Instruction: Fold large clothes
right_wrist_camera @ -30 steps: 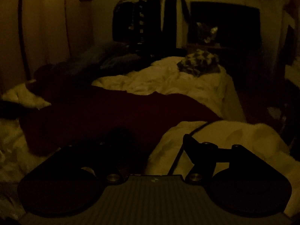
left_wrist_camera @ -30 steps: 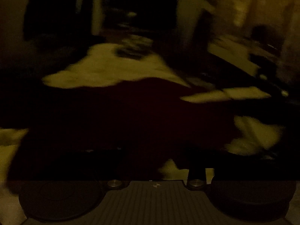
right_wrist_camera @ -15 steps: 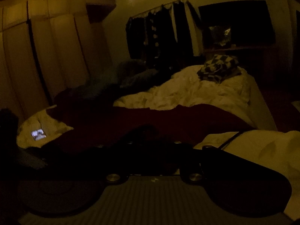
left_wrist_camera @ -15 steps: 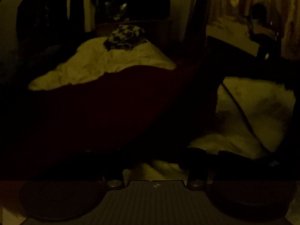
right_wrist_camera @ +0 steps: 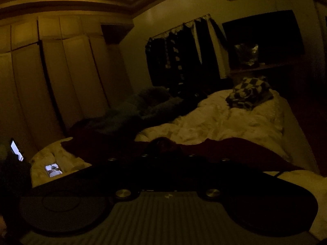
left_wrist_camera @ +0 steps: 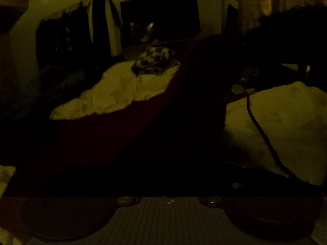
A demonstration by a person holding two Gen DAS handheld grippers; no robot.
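Dim bedroom, dark red garment [left_wrist_camera: 114, 134] lifted over the bed [right_wrist_camera: 220, 122].

Both grippers [left_wrist_camera: 167, 183] [right_wrist_camera: 167, 169] raised and level; too dark to tell their grip, and no writing is readable.

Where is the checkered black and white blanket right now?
The checkered blanket lies bunched at the far end of the bed, on the pale duvet, right of centre in the right wrist view, just below the dark shelf.
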